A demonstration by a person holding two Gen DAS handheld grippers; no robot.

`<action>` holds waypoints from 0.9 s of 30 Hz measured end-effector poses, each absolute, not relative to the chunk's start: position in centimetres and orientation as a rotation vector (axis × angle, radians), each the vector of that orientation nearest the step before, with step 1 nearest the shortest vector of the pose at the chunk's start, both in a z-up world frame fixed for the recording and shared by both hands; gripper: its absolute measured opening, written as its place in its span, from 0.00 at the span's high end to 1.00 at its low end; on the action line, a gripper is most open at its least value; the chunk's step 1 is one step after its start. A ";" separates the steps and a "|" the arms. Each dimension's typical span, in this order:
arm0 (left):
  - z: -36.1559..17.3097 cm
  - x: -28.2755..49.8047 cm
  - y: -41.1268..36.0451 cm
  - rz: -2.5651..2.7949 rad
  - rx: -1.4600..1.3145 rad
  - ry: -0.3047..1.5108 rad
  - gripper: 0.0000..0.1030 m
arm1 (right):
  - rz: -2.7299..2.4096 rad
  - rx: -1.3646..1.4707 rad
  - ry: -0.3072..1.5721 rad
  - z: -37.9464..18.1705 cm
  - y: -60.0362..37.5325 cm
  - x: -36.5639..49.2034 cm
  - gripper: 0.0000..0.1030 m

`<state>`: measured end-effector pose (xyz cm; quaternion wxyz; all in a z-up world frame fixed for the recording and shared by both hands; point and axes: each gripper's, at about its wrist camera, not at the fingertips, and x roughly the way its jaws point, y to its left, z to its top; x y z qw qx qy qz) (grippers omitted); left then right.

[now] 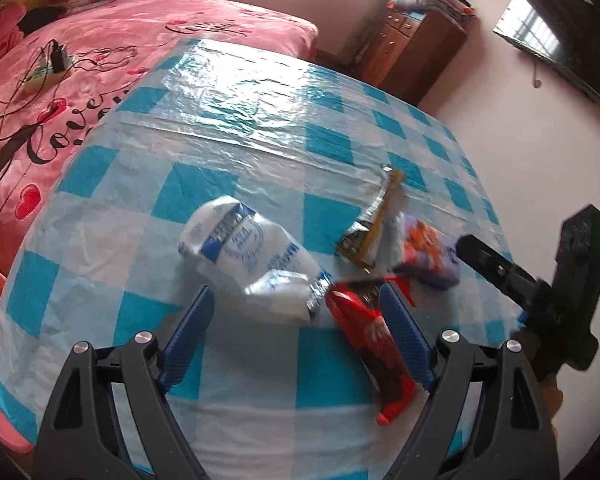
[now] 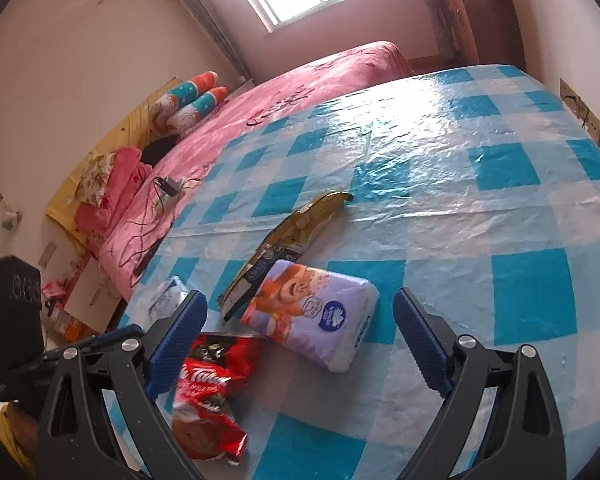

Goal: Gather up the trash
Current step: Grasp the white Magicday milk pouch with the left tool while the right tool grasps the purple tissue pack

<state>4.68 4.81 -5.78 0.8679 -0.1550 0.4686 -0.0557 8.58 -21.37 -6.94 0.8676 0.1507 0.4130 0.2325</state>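
Four pieces of litter lie close together near the front of the counter point(image 1: 260, 92), which is draped in a glossy blue-and-white checked plastic cloth: a crumpled white plastic bag with blue print point(image 1: 252, 256), a crinkled red foil snack wrapper point(image 1: 364, 332), a flattened gold-and-black foil sachet point(image 1: 374, 220) and a soft rectangular tissue pack in lilac film with a cartoon face point(image 2: 312, 312). The left tongs point(image 1: 296, 320) stand wide with nothing between the pads, poised above the lower end of the white bag and the top of the red wrapper. The right tongs point(image 2: 300, 340) are equally wide and empty, framing the tissue pack, with the red wrapper just by their left finger. No bin or bag for the rubbish shows in either view. The step in hand looks like the approach to a first pick. To do it well, each pair of tongs should settle on one item only: the left would best centre on either the bag or the wrapper instead of straddling both, then close on a raised crease, since thin foil lying flat tends to slip away. The slick cloth may bunch up if the pads scrape it, so come down gently.
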 end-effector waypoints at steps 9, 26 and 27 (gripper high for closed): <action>-6.7 7.4 3.3 -0.073 -0.269 0.990 0.18 | 0.521 0.347 0.897 -7.6 -21.5 9.0 0.10; -7.7 10.4 3.3 0.071 -0.162 0.986 0.45 | 0.619 0.375 0.948 -8.4 -20.8 9.6 0.10; -7.7 10.4 3.3 0.071 -0.155 0.985 0.48 | 0.630 0.371 0.951 -8.4 -20.6 9.6 0.10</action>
